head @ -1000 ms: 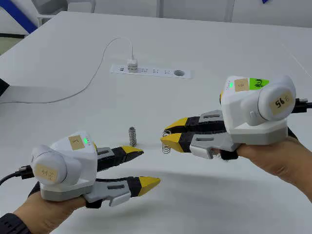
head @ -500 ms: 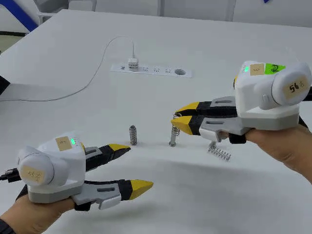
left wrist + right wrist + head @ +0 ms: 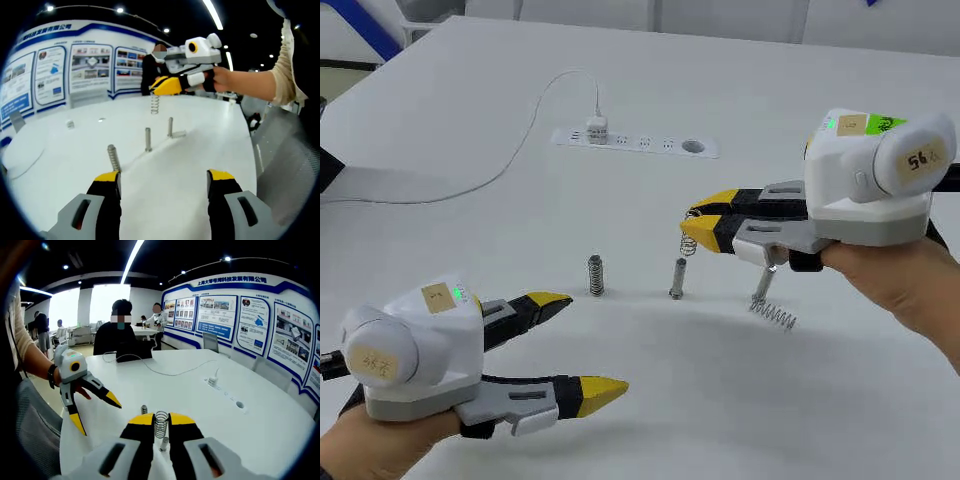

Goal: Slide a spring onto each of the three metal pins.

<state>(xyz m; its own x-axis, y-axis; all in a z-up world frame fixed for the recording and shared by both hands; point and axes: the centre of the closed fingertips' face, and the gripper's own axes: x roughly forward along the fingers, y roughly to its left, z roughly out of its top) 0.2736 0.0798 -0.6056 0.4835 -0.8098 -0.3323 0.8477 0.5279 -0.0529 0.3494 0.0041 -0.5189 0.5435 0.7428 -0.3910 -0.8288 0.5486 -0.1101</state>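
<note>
The right gripper has its yellow-tipped fingers closed nearly together on a spring. It grips the spring by its upper coils, so the rest hangs down below the tips. That held spring sits just above the middle pin, a little toward the right gripper's side, with its lower end apart from the pin's top. In the right gripper view the same bare pin stands directly under the hanging coils. The left gripper hovers low over the white table, on the near side of the middle pin and well apart from it. Its fingers are spread wide, holding nothing and touching nothing. On the left gripper's side of the middle pin stands a second pin, upright and already wearing a spring along its length. On the other side of the middle pin, under the body of the right gripper, a third pin stands bare. A loose spring lies flat on the table just beside its foot. Far beyond the middle pin a white power strip lies on the table with a charger plugged in.
</note>
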